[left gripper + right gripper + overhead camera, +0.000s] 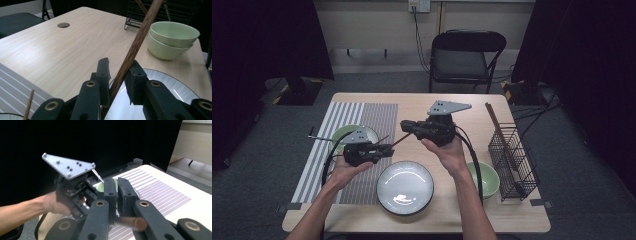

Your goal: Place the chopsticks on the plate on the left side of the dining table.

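Chopstick [135,45]: where was it?
— In the air above the plate [180,85], slanting between my two claws. My right claw [117,181] was clamped on one end. My left claw [120,62] stood a little apart around the shaft, not yet pinching it.

What could have failed from there?
— I judged that letting go on the right before the left had bitten would drop it onto the plate. Pulling both ways at once could also twist it loose.

And room to move?
— Bare worktop [75,50] lay ahead of my left claw. The stacked bowls [172,37] and the rack [512,155] stood by the worktop's right edge, well apart from both claws.
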